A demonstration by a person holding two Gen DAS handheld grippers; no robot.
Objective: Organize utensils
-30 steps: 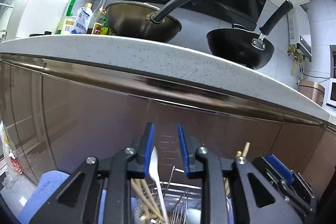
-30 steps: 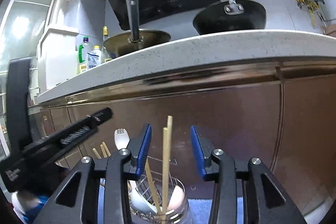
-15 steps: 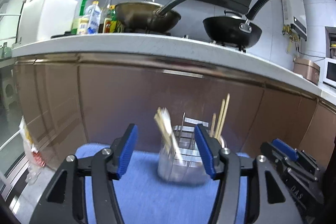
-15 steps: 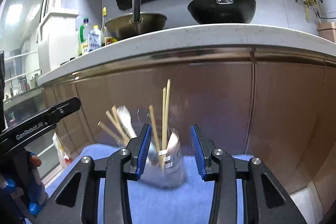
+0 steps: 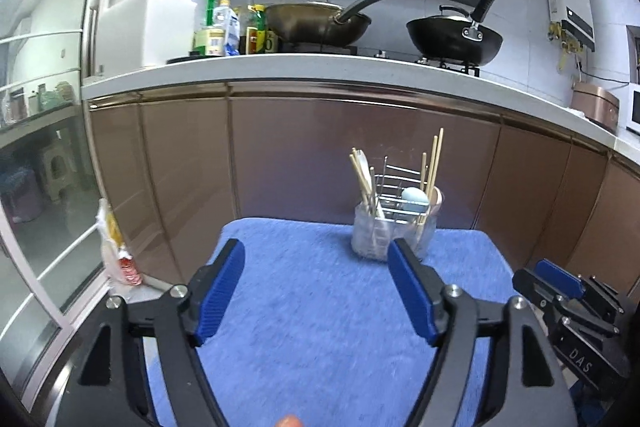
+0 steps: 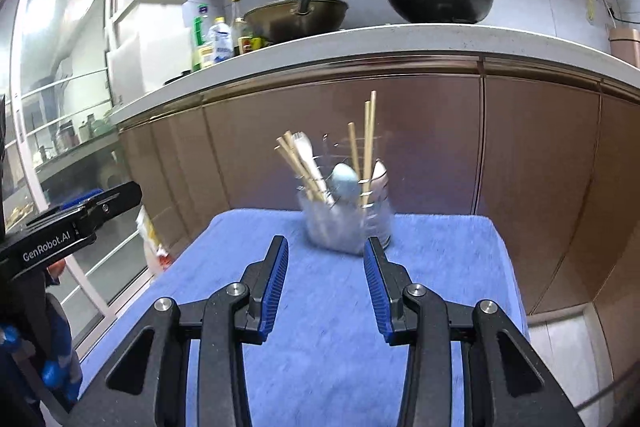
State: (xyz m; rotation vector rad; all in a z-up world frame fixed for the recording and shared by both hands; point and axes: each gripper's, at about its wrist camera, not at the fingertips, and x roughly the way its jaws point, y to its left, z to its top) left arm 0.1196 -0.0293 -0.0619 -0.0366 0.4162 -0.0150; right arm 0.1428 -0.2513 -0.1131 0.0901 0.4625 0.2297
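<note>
blue towel mat (image 5: pixel 320 307) in front of brown kitchen cabinets (image 5: pixel 180 167), both tongs backed off, utensils parked in the holder.

left gripper (image 5: pixel 316 291) jaws spread wide, nothing in them; right gripper (image 6: pixel 325 285) jaws parted a bit less, also empty. a second ago both sat right over the utensil holder (image 5: pixel 394 233) with chopsticks between the pads, now they've pulled back and the holder sits at about 1 o'clock, far edge of the mat. chopsticks (image 6: pixel 367 139), white fork (image 6: pixel 304 151), blue spoon (image 6: pixel 345 183) all stand upright inside. mat otherwise bare, so the sorting looks done or nearly. woks (image 5: pixel 320 23) on the counter (image 5: pixel 280 71) up at 12, not involved.
</note>
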